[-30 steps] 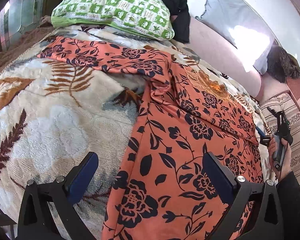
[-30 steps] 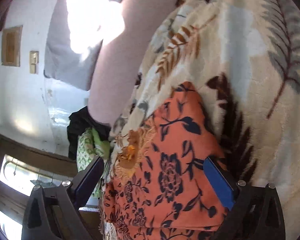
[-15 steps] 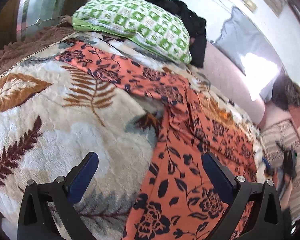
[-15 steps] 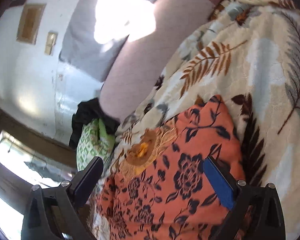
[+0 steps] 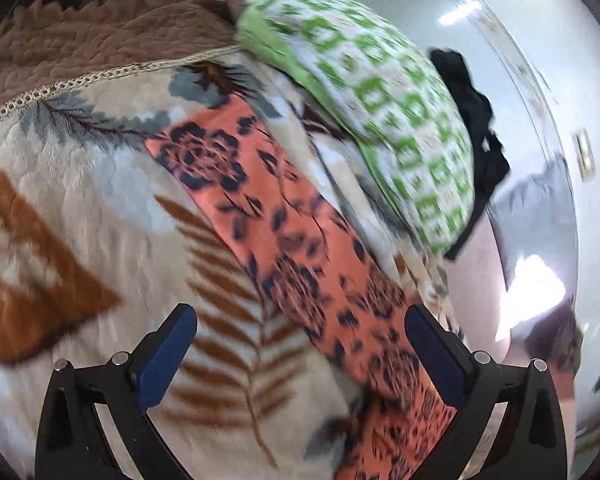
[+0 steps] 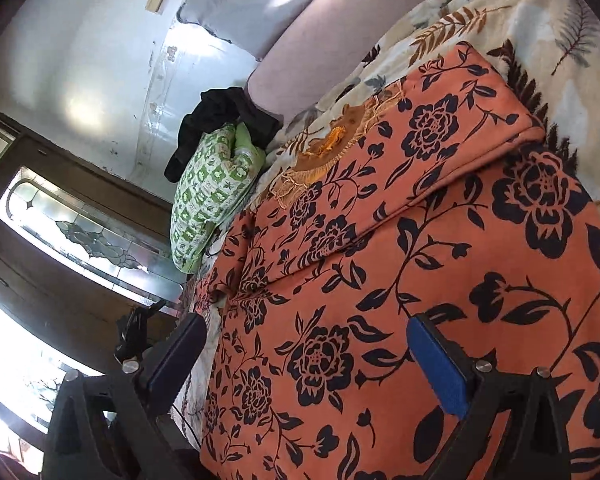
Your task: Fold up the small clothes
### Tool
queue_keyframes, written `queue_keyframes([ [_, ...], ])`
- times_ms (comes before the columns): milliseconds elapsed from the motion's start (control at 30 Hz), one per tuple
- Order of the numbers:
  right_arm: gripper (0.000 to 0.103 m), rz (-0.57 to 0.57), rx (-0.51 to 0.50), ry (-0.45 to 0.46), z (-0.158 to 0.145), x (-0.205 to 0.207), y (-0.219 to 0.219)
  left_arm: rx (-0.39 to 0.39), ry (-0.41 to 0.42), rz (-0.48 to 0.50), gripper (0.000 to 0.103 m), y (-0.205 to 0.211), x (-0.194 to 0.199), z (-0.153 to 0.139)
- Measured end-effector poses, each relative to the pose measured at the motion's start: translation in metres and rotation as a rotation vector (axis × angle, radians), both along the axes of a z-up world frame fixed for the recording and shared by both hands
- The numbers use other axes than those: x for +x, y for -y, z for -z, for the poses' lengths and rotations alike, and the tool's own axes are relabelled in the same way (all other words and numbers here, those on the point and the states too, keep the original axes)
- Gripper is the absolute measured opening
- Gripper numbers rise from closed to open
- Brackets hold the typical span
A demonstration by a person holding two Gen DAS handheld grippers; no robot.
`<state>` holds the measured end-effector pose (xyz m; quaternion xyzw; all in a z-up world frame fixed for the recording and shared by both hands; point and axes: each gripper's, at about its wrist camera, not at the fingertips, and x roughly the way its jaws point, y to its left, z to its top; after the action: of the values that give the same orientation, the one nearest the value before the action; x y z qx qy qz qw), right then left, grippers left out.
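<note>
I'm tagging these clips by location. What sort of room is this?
Most likely a bedroom at home: a plush leaf-print blanket covers a bed, a green checked pillow lies at its head, and an orange floral garment is spread on it.

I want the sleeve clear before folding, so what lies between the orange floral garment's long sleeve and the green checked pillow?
In the left wrist view, only a strip of the leaf-patterned fleece blanket separates the orange floral garment from the green checked pillow.

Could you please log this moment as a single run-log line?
left hand-held gripper: open, above sleeve | right hand-held gripper: open, empty | orange black-floral fabric garment: spread on leaf-print fleece blanket
</note>
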<state>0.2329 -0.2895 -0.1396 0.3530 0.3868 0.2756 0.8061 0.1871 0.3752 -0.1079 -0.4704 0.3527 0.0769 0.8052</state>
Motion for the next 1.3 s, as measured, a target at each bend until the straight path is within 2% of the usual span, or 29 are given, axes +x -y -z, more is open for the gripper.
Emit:
queue_keyframes([
  [167,0.101,-0.006,-0.025,0.026,-0.002,0.002,-0.003,-0.108,-0.003,-0.085,0.103,-0.031,0.021,0.025],
  [367,0.101,-0.021,-0.057,0.021,0.003,0.007,-0.009,-0.068,0.030,-0.127,0.100,-0.043,0.040,0.023],
  [600,0.101,-0.017,-0.041,0.027,0.004,0.010,-0.007,-0.041,-0.002,-0.201,0.099,-0.043,0.046,0.027],
  [667,0.101,-0.014,-0.038,0.021,0.004,0.011,-0.007,-0.016,-0.044,-0.235,0.084,-0.042,0.051,0.027],
  [700,0.101,-0.012,-0.036,0.025,0.003,0.010,-0.006,0.023,-0.095,-0.250,0.060,-0.043,0.055,0.027],
  [733,0.101,-0.006,-0.038,0.033,0.001,0.009,-0.005,0.049,-0.130,-0.253,0.014,-0.043,0.060,0.027],
  [767,0.101,0.000,-0.042,0.042,0.000,0.008,-0.004,0.062,-0.166,-0.232,0.006,-0.047,0.065,0.032],
  [833,0.101,0.008,-0.049,0.052,-0.002,0.008,-0.003,0.054,-0.159,-0.211,0.004,-0.052,0.066,0.037],
  [933,0.101,0.022,-0.060,0.038,0.002,0.009,-0.001,0.149,-0.189,-0.191,0.004,-0.044,0.066,0.015],
  [1000,0.101,0.036,-0.055,0.047,0.001,0.007,0.004,0.229,-0.148,-0.168,0.004,-0.025,0.063,-0.019],
  [1067,0.101,0.060,-0.055,0.064,-0.002,0.004,0.010,0.329,-0.066,-0.106,0.004,0.012,0.065,-0.065],
  [1133,0.101,0.090,-0.038,0.064,-0.003,0.002,0.018,0.394,0.016,-0.042,0.004,0.051,0.064,-0.103],
  [1167,0.101,0.104,-0.022,0.059,-0.002,0.001,0.023,0.433,0.074,0.009,0.004,0.082,0.063,-0.127],
  [1300,0.101,0.148,0.002,0.077,-0.008,-0.005,0.037,0.522,0.255,0.211,0.004,0.200,0.063,-0.191],
])
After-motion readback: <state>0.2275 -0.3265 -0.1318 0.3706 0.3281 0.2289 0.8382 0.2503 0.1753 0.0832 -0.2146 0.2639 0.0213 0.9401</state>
